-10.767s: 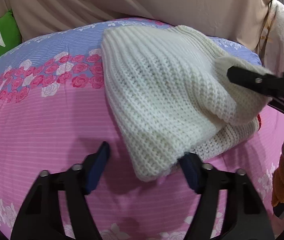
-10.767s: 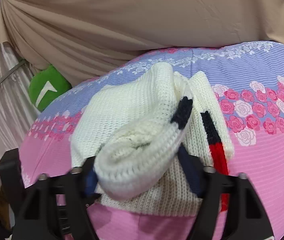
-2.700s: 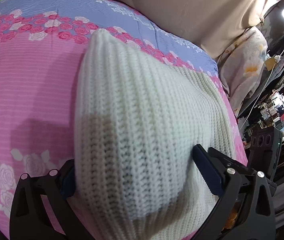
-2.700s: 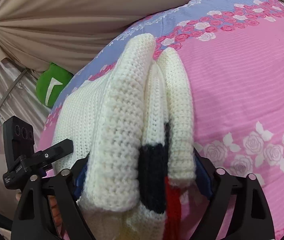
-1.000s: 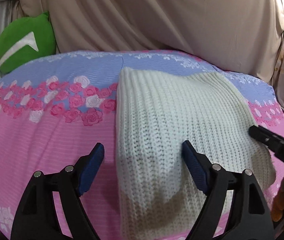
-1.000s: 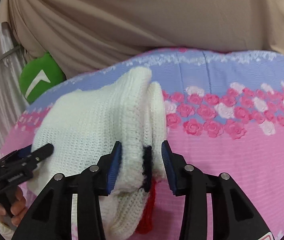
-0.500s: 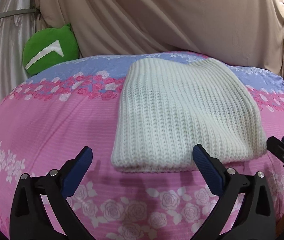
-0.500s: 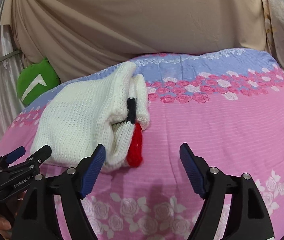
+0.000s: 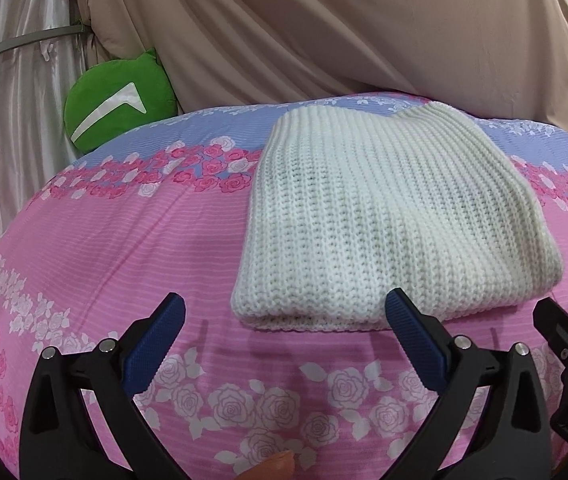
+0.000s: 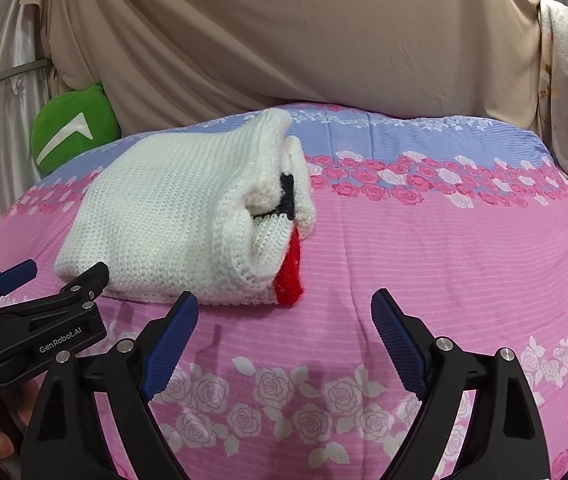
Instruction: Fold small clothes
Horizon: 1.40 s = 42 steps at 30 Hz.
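Sweater (image 9: 396,220) folded, lying at twelve o'clock on floral bedspread (image 9: 124,248), task judged near done. Left gripper (image 9: 284,332) wide, empty; right gripper (image 10: 284,332) just opened, nothing between. Next: check stray red trim (image 10: 289,272), tuck at three o'clock.

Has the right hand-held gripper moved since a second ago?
Yes. The right hand-held gripper has backed off the white knit sweater toward the near edge of the pink floral bedspread; its jaws have just been opening, empty.

the folded sweater (image 9: 396,216) lies on the bed cover (image 9: 132,248), toward its far side. a cushion (image 9: 118,100) sits behind the cover at the left, against the hanging drape (image 9: 324,28). both grippers hang near the sweater's near edge, left gripper (image 9: 284,336) and right gripper (image 10: 284,332), apart from it.
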Each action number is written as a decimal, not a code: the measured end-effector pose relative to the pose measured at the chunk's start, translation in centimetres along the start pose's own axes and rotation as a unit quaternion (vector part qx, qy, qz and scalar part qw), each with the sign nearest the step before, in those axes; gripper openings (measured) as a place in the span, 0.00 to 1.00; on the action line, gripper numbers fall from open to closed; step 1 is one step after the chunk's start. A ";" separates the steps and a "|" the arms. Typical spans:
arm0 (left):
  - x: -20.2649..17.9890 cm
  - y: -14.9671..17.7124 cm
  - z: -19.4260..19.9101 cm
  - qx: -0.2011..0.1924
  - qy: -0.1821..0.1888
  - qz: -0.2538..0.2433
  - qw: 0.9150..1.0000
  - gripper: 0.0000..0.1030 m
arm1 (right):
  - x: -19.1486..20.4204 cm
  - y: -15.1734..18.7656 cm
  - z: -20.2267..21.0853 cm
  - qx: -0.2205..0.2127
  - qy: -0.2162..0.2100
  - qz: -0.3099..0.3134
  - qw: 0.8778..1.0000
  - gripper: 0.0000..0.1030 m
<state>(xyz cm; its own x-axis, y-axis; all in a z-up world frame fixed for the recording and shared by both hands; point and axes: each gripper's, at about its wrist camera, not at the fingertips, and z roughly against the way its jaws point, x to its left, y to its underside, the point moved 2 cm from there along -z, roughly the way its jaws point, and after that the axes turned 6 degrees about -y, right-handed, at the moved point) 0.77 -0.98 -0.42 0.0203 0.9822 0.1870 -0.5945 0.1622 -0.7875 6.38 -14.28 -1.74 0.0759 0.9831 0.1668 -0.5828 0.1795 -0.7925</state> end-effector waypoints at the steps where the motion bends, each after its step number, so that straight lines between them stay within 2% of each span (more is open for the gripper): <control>1: 0.0 0.0 0.0 0.000 -0.001 0.000 1.000 0.95 | 0.1 0.0 0.0 0.001 0.001 0.001 1.000 0.84; 18: -0.2 0.1 -0.4 0.010 -0.015 -0.013 1.000 0.95 | -0.2 0.1 -0.7 0.016 0.004 -0.001 1.000 0.84; 42: -0.4 0.1 -0.2 0.000 -0.031 -0.030 0.999 0.95 | 0.1 0.0 -0.8 0.017 0.017 0.014 1.000 0.84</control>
<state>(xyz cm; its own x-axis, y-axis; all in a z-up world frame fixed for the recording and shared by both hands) 0.84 -1.33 -0.73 0.0057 0.9631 0.2691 -0.5933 0.2199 -0.7744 7.07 -14.18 -2.17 0.0864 0.9884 0.1245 -0.6117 0.1513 -0.7765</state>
